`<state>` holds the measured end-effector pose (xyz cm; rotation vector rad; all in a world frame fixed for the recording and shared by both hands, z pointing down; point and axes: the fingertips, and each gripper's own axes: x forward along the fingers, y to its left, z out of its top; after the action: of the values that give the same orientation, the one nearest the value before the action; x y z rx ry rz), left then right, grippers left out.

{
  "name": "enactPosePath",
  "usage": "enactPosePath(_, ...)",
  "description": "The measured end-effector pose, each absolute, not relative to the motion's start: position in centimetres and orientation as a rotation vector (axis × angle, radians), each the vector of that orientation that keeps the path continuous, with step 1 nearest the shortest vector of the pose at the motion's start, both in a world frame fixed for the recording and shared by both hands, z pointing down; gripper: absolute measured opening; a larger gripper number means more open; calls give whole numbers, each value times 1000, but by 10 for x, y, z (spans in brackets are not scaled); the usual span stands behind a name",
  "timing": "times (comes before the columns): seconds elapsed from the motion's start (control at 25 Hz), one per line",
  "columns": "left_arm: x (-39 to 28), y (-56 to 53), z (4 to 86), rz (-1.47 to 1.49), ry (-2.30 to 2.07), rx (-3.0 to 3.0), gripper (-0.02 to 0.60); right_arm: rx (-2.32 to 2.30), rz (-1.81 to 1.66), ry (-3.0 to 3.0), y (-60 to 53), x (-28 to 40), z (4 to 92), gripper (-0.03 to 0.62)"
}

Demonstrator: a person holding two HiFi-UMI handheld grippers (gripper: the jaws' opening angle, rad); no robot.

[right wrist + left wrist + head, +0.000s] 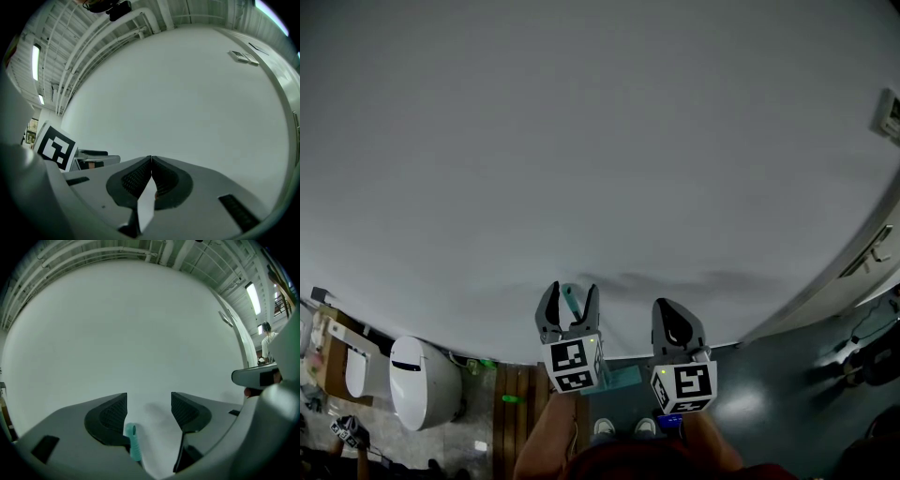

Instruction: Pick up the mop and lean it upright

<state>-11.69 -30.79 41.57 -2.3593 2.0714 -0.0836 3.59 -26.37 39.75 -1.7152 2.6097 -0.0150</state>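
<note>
One mop, standing by the wall, between spread jaws

The mop [134, 446] shows one teal plastic handle end, round and ribbed. It stands upright close to the plain white wall [581, 141], inside the left gripper [149, 401], just beside that gripper's left jaw. I cannot tell if the jaw touches it. This gripper's two dark, textured jaws are spread wide and pinch nothing. The right gripper [151, 159] has its two jaws pressed together, with nothing between them. It hangs near the left one, and each carries one cube with square markers. One white, smooth toilet [417, 380] stands far to the left on the floor.
</note>
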Motion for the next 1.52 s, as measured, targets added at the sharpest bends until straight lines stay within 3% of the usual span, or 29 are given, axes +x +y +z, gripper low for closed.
enactPosePath(0.84,-115,-297,397,-74,2046,-2334,296,-1719,-24,2606,-267,34,399,18)
enactPosePath(1.52,-104,-228,386,-35,2034,-2352,296,-1718,-41,2608,-263,36,401,18)
